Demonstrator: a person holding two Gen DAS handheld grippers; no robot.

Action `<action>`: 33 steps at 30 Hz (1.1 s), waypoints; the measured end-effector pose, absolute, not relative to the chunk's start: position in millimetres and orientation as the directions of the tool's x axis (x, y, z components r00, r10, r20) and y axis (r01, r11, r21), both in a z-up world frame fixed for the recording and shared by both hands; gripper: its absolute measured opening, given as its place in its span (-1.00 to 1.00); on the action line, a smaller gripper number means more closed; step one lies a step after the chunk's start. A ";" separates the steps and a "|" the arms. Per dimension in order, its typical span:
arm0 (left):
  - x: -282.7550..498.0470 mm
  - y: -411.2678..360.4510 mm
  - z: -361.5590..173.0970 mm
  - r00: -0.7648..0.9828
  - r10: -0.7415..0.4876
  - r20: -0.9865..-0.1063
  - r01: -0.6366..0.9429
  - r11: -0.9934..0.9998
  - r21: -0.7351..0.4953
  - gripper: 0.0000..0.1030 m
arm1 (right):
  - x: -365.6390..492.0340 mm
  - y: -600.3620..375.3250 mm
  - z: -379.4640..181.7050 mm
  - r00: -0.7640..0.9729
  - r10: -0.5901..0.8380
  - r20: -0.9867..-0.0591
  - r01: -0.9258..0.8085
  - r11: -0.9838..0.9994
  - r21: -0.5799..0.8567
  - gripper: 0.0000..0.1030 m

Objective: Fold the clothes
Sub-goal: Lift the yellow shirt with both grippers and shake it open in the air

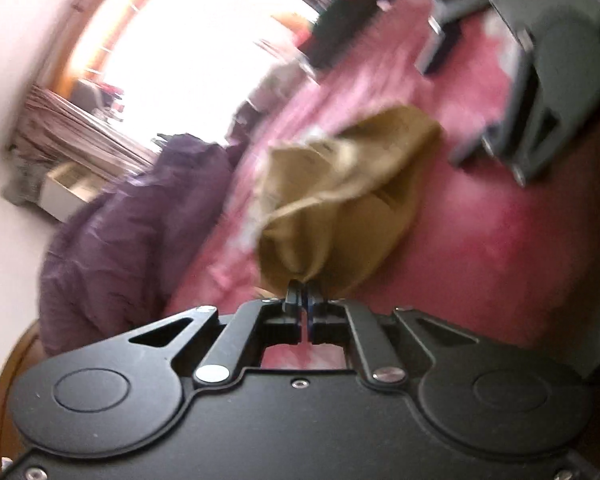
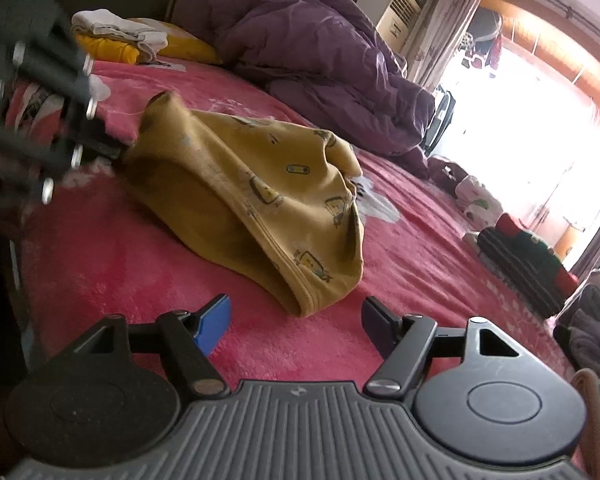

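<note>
Now the left tongs (image 1: 305, 294) pinch the mustard-yellow printed cotton garment (image 2: 260, 200) above the pink fleece bedspread (image 2: 420, 260); the right tongs (image 2: 296, 322) gape, holding nothing.

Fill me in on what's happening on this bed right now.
A person is folding clothes with a pair of handheld tongs. The left tongs are shut on one end of a mustard-yellow printed garment, lifting that end off the pink bedspread. The right tongs are open, just short of the garment's near hem, gripping nothing. A rumpled purple duvet lies behind, with other clothes piled at the bed's edges.
</note>
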State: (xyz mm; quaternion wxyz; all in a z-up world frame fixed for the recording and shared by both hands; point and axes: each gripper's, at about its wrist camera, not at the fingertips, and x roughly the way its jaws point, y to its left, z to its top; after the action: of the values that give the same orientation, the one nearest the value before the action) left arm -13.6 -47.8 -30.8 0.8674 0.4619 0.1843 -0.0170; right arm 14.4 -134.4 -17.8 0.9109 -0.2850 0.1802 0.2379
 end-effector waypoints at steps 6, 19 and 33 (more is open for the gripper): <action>-22.1 -43.4 5.5 0.963 0.129 -0.237 0.106 0.625 0.773 -1.00 | 9.5 -127.8 -20.2 0.856 0.317 -0.409 -0.501 0.705 -0.503 0.40; -15.1 -56.2 -40.4 0.858 0.099 -0.504 0.341 0.624 0.703 -0.14 | 11.7 -129.5 -21.2 0.855 0.309 -0.416 -0.500 0.706 -0.501 0.49; -19.4 -52.6 -9.1 0.948 0.130 -0.290 0.141 0.646 0.750 -0.84 | 12.1 -123.9 -31.5 0.868 0.300 -0.395 -0.484 0.685 -0.544 0.51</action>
State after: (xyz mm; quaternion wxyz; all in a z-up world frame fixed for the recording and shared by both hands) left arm -19.4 -52.6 -9.1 0.8928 0.4208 0.1609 -0.0031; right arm 12.1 -123.9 -31.5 0.9074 -0.3330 0.1385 0.2160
